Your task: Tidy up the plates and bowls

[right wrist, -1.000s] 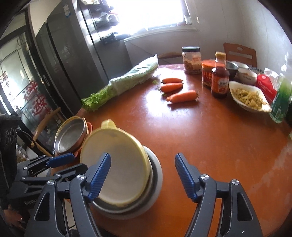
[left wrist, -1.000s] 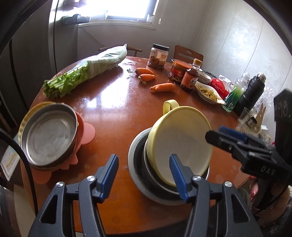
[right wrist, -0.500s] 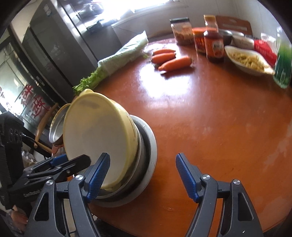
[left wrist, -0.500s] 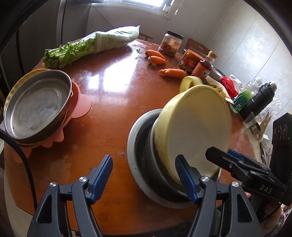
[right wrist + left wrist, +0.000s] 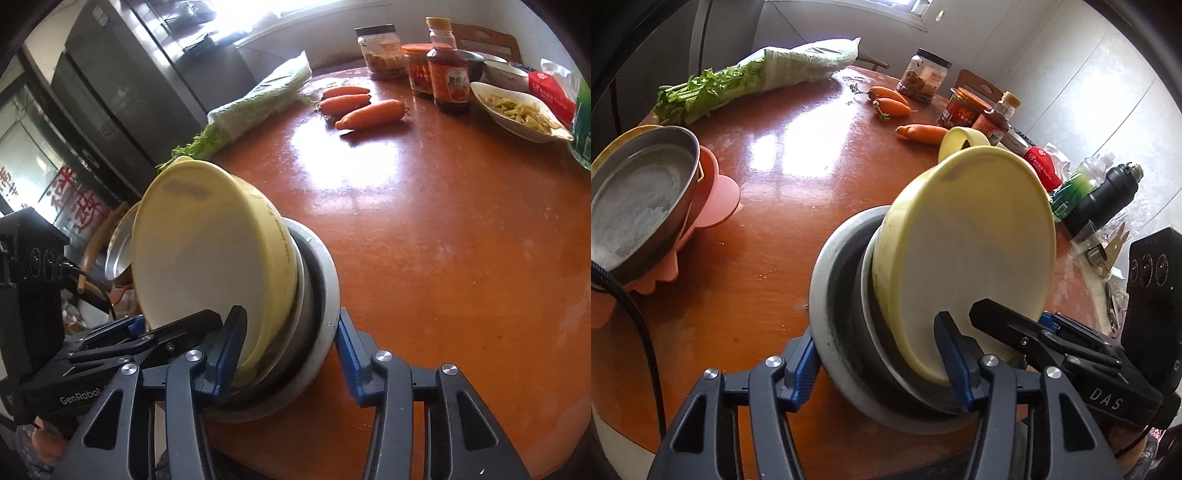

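Left and right wrist views, near edge of the round table [image 5: 783, 206]. I had both grippers on one nested stack at that edge. The stack comprised a grey plate [image 5: 827, 295] at the bottom, a dark bowl [image 5: 849, 310] inside it, and a yellow bowl [image 5: 971, 236] on top, tilted steeply with its opening facing the cameras and its loop handle pointing toward the table's far side.

My left gripper [image 5: 882, 356] straddled the stack's rim at a middling width, jaws closing: one blue pad lay against the outside of the grey plate, the other inside the yellow bowl.

My right gripper [image 5: 286, 347] gripped the same stack beside it, jaws closing, one pad inside the yellow bowl, the other at the grey plate's outer edge.

At the table's left edge a steel bowl [image 5: 639, 199] sat nested in a pink dish [image 5: 716, 192].

Toward the far edge lay bagged celery [image 5: 757, 81] and three carrots [image 5: 369, 110]; jars, bottles and a dish of food stood along the right edge.
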Tool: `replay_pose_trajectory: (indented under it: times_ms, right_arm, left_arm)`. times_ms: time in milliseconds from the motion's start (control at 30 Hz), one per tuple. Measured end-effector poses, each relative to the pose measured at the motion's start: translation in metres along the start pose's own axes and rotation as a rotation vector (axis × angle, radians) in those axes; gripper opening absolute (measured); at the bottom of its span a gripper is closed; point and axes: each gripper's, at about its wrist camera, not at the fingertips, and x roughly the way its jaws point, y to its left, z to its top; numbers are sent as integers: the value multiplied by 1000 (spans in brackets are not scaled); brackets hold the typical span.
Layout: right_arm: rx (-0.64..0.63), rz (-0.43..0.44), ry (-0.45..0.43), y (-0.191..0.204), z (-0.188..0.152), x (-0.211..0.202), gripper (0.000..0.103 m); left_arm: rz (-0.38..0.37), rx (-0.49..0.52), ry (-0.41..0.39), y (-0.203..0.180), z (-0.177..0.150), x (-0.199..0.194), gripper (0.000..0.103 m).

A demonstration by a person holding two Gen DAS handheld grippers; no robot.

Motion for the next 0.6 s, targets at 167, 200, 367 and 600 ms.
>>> replay_pose_trajectory:
  times_ms: [167,200,367,600]
  right_arm:
    - [-7,-8,3,2,2,1,48]
    - [-6,-6,2,3,2,1,48]
    - [-17,1,-9,8,5,-1,48]
    - [-28,13,-8,14,8,2,48]
  left_arm:
    - [8,3,1,0,1,0,57]
    - [11,4,-3,0,1,-2,57]
    - [15,3,-20,3,3,-9,57]
    - [29,8,-34,8,3,-19,57]
